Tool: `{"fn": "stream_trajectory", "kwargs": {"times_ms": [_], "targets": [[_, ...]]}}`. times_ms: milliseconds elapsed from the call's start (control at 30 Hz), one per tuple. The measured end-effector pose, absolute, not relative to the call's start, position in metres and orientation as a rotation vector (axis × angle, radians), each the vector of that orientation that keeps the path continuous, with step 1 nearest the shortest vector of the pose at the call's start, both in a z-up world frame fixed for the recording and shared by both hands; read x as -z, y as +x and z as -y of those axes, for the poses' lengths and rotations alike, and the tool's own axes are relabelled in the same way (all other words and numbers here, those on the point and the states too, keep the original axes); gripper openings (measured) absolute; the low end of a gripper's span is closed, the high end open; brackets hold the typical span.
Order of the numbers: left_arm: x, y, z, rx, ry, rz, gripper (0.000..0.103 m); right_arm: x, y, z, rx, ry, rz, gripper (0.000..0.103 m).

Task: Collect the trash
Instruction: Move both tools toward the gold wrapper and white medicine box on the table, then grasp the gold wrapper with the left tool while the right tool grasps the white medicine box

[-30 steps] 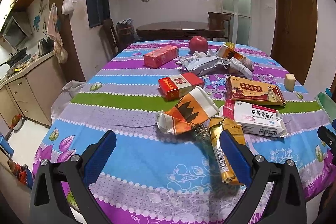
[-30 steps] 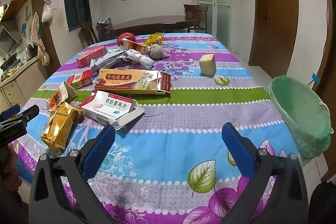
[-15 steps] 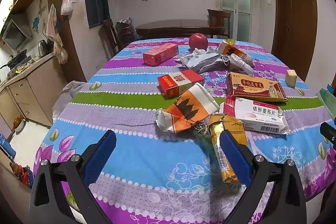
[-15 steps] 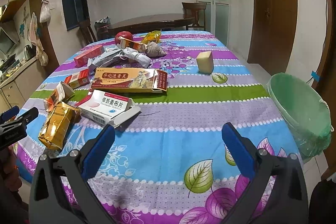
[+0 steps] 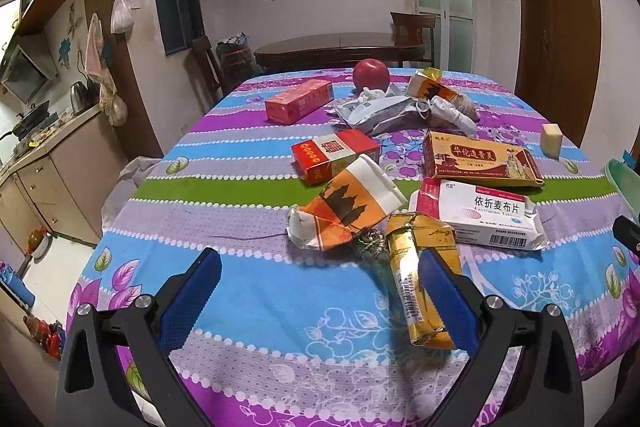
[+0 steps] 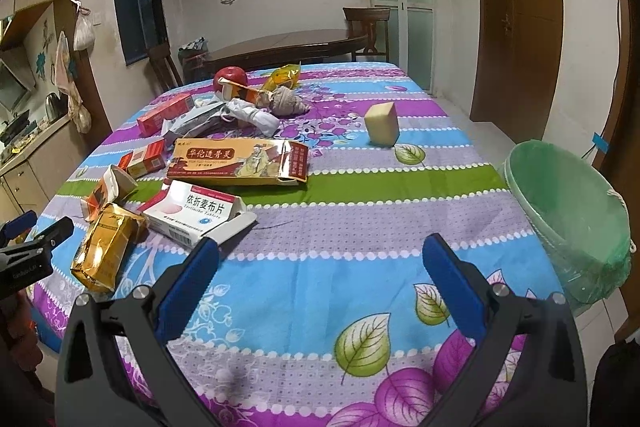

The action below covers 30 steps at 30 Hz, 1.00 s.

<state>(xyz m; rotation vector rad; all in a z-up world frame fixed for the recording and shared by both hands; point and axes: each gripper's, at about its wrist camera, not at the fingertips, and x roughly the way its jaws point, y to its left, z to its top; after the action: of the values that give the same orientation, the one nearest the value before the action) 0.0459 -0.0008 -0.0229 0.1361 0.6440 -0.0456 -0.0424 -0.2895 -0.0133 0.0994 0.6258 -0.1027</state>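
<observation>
Trash lies scattered on a round table with a flowered cloth (image 5: pixel 248 299). A gold wrapper (image 5: pixel 416 279) lies nearest, just ahead of my open, empty left gripper (image 5: pixel 320 291); it also shows in the right wrist view (image 6: pixel 106 251). Beside it are an orange-and-white crushed carton (image 5: pixel 348 203), a white medicine box (image 5: pixel 488 215), an orange flat box (image 5: pixel 480 159) and a red pack (image 5: pixel 332 153). My right gripper (image 6: pixel 320 275) is open and empty over bare cloth. A green-lined bin (image 6: pixel 572 215) stands off the table's right edge.
Farther back lie a red box (image 5: pixel 298 101), a red apple (image 5: pixel 371 75), grey crumpled bags (image 5: pixel 384 111), a yellow wrapper (image 6: pixel 284 77) and a cream block (image 6: pixel 382 125). A dark table and chairs stand behind. A kitchen counter runs along the left.
Both grippers have shifted slightly; the trash sits a little lower and nearer in the left wrist view. Nothing was grasped.
</observation>
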Motion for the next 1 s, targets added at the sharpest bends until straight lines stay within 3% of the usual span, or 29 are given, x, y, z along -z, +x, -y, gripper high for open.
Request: {"fn": "stream_trajectory", "kwargs": {"times_ms": [567,667,1000], "targets": [[0.031,0.052,0.023,0.126,0.125,-0.715,0.098,0.023,-0.039,0.309,0.098,0.134,-0.649,0.098],[0.041,0.057,0.018,0.138,0.076,-0.752,0.087,0.026,-0.038,0.31,0.096,0.136,-0.656,0.098],[0.046,0.062,0.023,0.306,0.001,-0.786,0.085,0.032,-0.036,0.308,0.081,0.138,-0.678,0.098]]}}
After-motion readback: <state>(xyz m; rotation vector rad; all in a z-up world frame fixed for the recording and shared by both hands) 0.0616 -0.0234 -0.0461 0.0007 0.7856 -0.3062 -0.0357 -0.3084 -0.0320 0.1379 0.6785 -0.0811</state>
